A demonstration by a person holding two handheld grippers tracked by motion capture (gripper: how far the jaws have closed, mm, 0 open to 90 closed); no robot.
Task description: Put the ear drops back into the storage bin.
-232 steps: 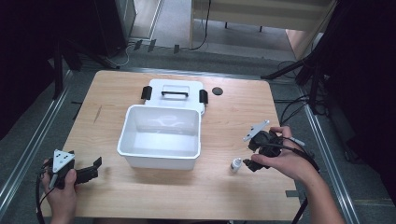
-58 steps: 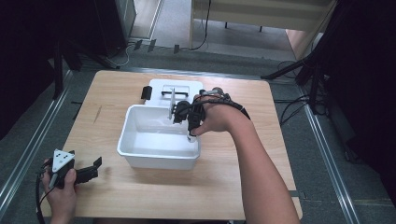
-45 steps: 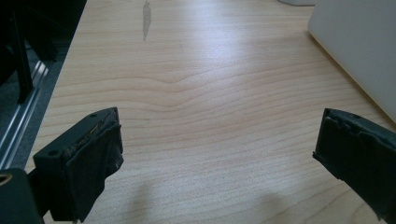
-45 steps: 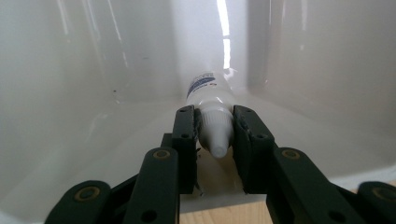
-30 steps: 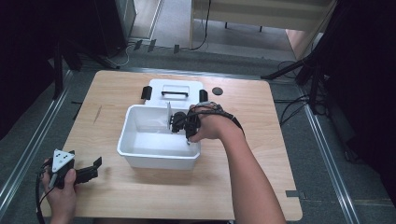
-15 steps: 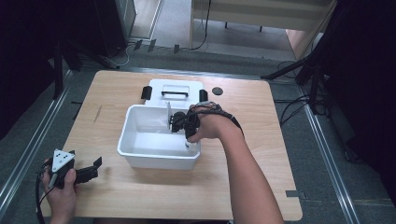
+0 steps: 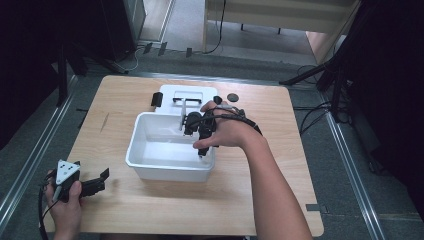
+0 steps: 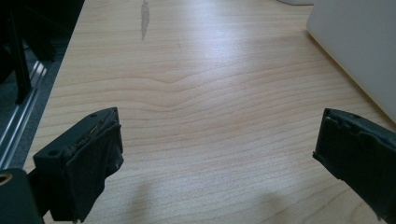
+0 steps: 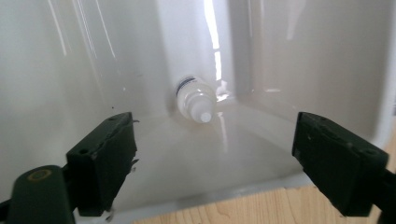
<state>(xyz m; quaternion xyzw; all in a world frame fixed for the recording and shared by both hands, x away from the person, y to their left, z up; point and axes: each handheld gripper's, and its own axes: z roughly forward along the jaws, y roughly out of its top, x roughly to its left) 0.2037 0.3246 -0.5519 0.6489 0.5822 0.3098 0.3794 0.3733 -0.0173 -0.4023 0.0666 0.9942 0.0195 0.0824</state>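
Observation:
A white plastic bin (image 7: 150,165) stands at the middle of the wooden table. A small white bottle (image 9: 196,99) lies on the bin's floor against a corner, its tip toward the camera. My right gripper (image 7: 199,131) hangs over the bin's right side, tilted down into it, and in the right gripper view its jaws stand wide apart with nothing between them (image 9: 212,163). My left gripper (image 7: 97,181) rests low at the table's front left corner, open, with bare wood between its jaws (image 8: 217,158).
The bin's white lid (image 7: 187,95) with black clips lies behind the bin. A small dark round cap (image 7: 232,97) sits to the lid's right. The bin's outer wall (image 8: 359,51) stands to the right in the left gripper view. A metal rail (image 7: 30,160) runs along the table's left edge.
My right gripper carried the small bottle from the table's right into the bin and let it go; it has hardly moved over the last second. The left gripper has not moved.

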